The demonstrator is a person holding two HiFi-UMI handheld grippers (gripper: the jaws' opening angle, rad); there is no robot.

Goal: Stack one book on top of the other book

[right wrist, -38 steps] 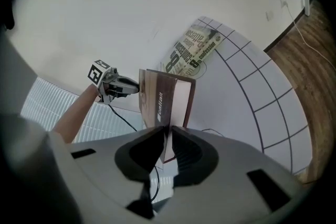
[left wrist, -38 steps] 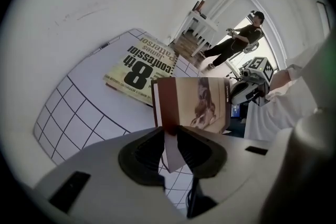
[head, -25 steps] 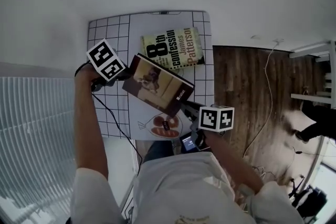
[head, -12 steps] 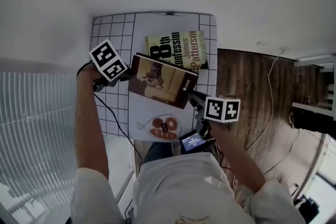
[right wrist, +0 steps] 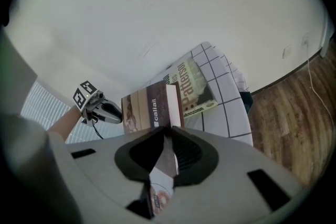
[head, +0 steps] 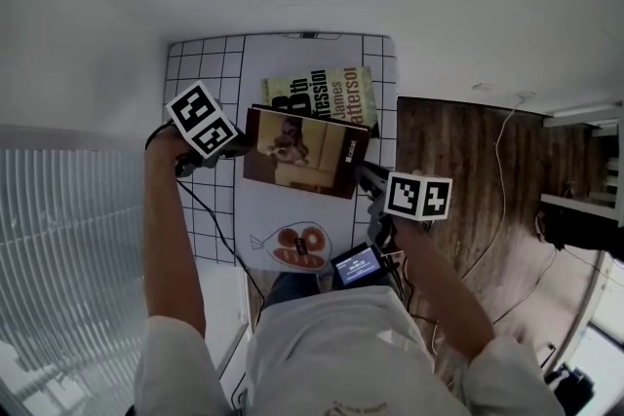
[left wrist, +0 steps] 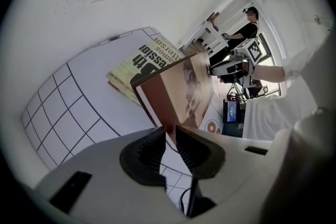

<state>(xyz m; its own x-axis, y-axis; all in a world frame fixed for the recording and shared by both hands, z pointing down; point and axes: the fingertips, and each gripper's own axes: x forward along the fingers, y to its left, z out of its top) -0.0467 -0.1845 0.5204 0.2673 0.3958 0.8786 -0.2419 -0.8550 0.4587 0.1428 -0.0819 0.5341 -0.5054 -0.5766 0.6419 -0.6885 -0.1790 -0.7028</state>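
Note:
A brown book (head: 305, 152) hangs above the table, gripped at both ends. My left gripper (head: 240, 149) is shut on its left edge, and in the left gripper view the jaws pinch the book's near corner (left wrist: 170, 139). My right gripper (head: 363, 172) is shut on the right edge by the spine, which shows in the right gripper view (right wrist: 167, 136). A green paperback (head: 331, 91) lies flat on the gridded white table (head: 210, 63), just beyond the brown book. Its near edge is hidden under the brown book.
A drawing of a plate with doughnuts (head: 297, 246) lies near the table's front edge, beside a small lit screen (head: 356, 263). Wooden floor (head: 458, 180) with a cable runs along the table's right. A white wall stands behind the table.
The brown book has swung from tilted to nearly square with the table and shifted towards the green paperback, now covering its near edge. My right gripper moved right and away; the left barely moved.

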